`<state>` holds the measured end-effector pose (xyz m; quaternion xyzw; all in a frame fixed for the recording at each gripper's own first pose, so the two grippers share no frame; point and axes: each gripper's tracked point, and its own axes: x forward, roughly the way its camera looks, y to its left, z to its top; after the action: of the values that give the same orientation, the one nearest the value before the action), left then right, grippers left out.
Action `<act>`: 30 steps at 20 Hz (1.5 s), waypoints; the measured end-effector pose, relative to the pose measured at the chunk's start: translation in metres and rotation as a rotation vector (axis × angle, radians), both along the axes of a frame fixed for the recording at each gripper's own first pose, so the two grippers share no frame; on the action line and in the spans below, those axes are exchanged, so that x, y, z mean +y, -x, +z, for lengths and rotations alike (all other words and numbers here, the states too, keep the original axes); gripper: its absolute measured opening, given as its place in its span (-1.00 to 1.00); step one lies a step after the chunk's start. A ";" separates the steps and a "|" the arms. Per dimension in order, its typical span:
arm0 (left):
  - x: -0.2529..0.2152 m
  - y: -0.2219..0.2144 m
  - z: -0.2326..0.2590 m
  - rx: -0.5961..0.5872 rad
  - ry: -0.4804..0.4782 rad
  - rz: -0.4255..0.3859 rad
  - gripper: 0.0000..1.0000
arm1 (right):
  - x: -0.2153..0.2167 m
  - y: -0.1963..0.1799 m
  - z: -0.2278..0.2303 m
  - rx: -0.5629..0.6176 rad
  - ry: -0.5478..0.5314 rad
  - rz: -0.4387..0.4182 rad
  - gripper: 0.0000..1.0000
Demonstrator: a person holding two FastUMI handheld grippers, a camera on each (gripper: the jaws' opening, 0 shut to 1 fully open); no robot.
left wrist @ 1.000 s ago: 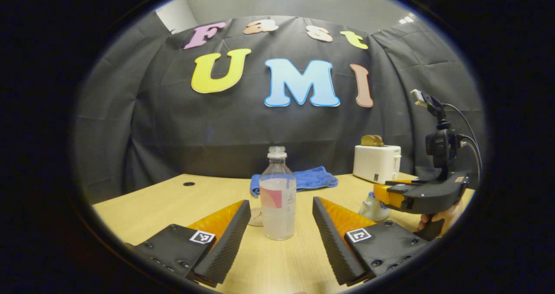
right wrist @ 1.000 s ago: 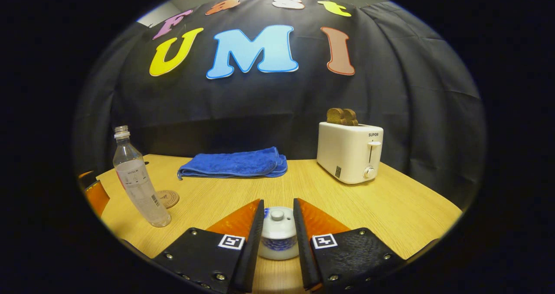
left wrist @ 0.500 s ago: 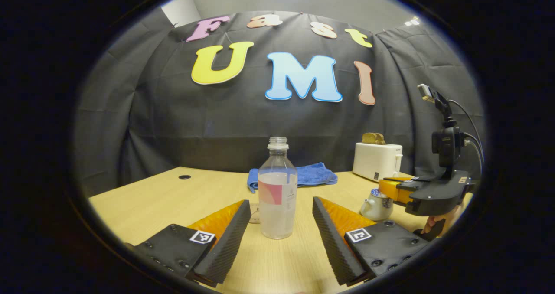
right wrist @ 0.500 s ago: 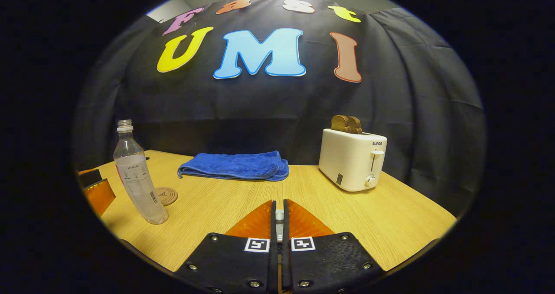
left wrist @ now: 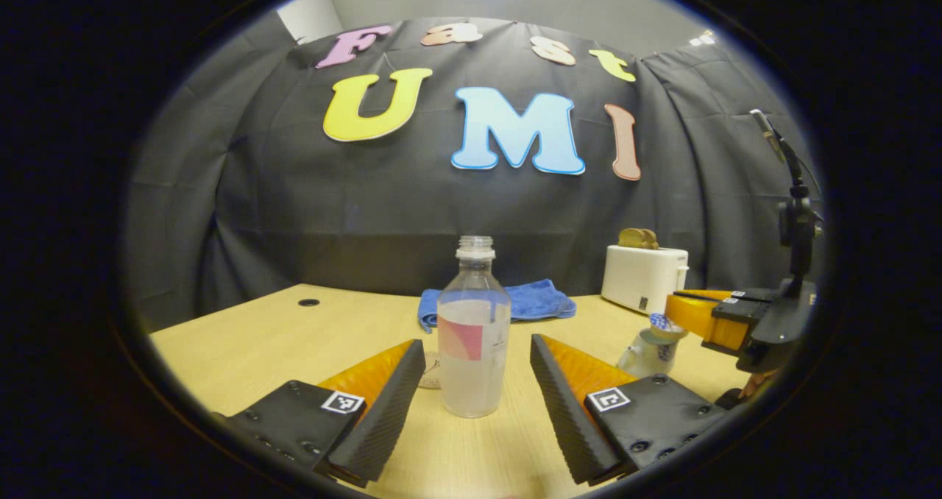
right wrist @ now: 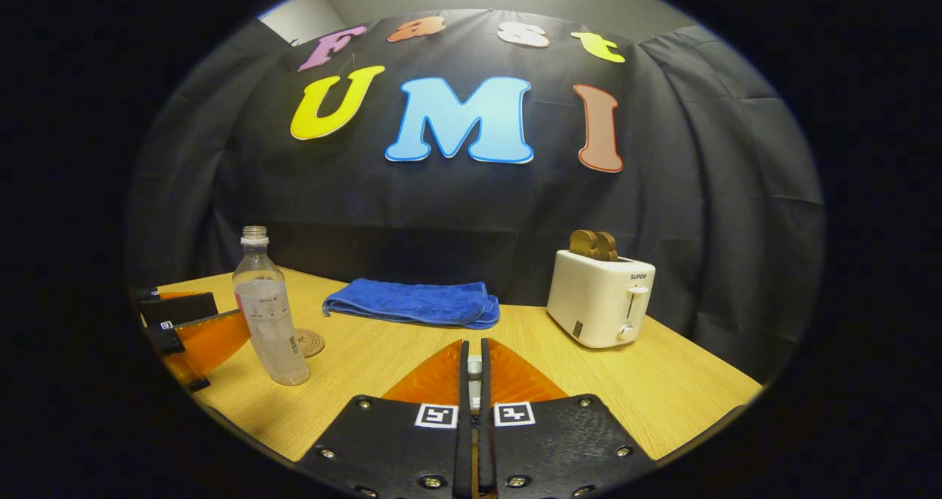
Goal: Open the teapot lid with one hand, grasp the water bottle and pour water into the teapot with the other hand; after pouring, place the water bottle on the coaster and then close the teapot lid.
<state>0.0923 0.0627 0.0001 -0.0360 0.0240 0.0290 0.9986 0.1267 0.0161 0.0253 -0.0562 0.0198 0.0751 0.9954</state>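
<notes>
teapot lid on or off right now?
Off. In the left gripper view the right gripper holds the lid raised above the teapot; in the right gripper view its fingers are closed on the knob.

place: recording booth | cues: black cloth wall [right wrist: 706, 190], wooden table [right wrist: 662, 388], toaster [right wrist: 600, 308]

Right gripper view | water bottle [right wrist: 269, 308] lower left, on table [right wrist: 662, 381] | coaster [right wrist: 310, 342] just right of it | towel [right wrist: 413, 302] centre | toaster [right wrist: 600, 298] right.
</notes>
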 end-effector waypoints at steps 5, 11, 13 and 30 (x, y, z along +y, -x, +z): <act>-0.001 -0.028 -0.015 0.029 -0.017 0.022 0.98 | 0.009 0.007 0.002 -0.008 -0.002 0.034 -0.93; 0.009 -0.059 -0.021 0.052 0.011 0.021 0.98 | 0.013 0.015 0.004 -0.011 -0.011 0.068 -0.92; 0.015 -0.069 -0.019 0.034 -0.028 0.033 0.97 | 0.011 0.024 0.006 -0.013 -0.018 0.074 -0.92; -0.025 -0.052 0.010 0.035 -0.278 -0.027 0.73 | -0.023 0.181 -0.035 0.085 -0.094 0.109 -0.93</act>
<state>0.1441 0.0379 0.0104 0.1033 0.0377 0.0190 0.9938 -0.0545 -0.0067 -0.0093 -0.0072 0.0554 0.1325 0.9896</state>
